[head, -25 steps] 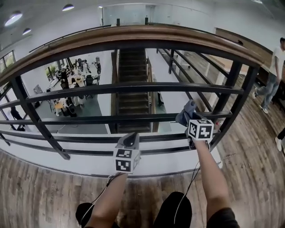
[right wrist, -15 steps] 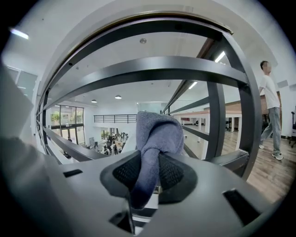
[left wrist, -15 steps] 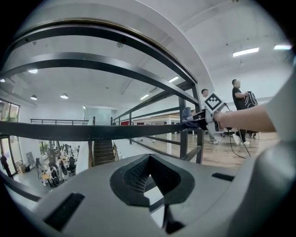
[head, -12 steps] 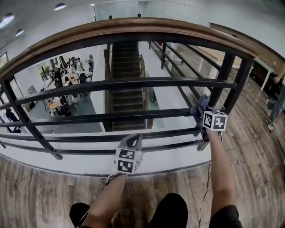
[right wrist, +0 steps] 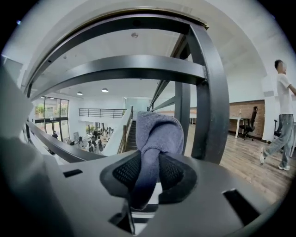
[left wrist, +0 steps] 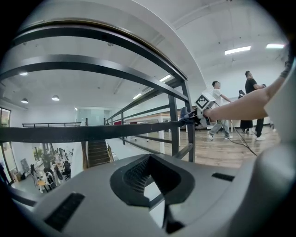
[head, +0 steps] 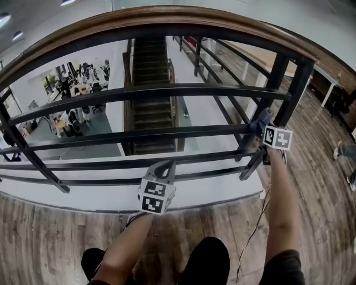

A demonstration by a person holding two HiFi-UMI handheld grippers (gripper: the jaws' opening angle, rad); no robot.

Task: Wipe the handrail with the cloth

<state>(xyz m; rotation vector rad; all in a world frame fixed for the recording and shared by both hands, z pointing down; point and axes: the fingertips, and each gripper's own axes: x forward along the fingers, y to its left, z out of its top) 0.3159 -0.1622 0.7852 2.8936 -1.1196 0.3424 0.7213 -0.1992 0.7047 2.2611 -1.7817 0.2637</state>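
Wooden flooring runs under us up to a black metal railing capped by the brown handrail, and a staircase drops away beyond. Our right gripper is clamped on the grey-blue cloth. The cloth bulges up ahead of its jaws, close before a dark post, and the handrail arcs well above that claw. Our left gripper sits lower with its jaws slightly parted and nothing between them. A railing bar crosses just ahead of it.
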